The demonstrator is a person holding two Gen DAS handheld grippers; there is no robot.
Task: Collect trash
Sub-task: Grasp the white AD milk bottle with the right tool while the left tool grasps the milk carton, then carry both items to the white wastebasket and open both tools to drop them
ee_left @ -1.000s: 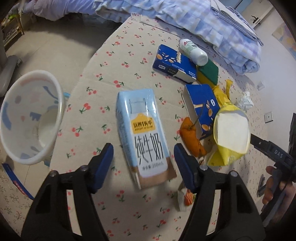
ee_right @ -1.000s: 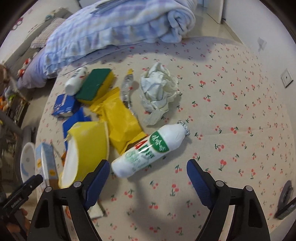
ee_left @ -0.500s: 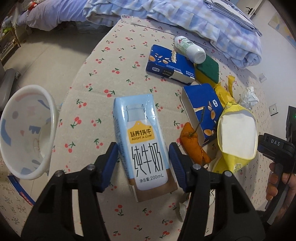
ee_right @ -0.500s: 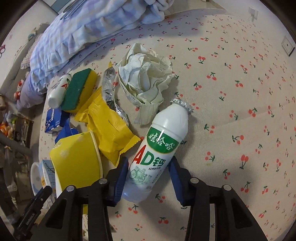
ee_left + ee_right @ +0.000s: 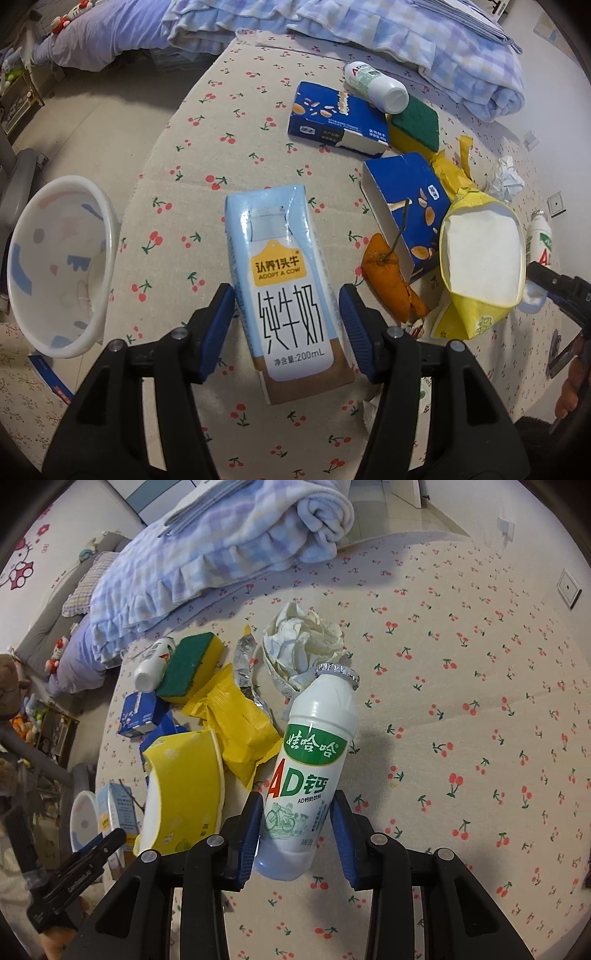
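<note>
Left wrist view, left to right: a white basin stood beside the cherry-print cloth; the left gripper was closed around a lifted milk carton. Right wrist view: the right gripper clamped a white drink bottle, raised before crumpled paper.

Paper scrap hidden behind claw
</note>
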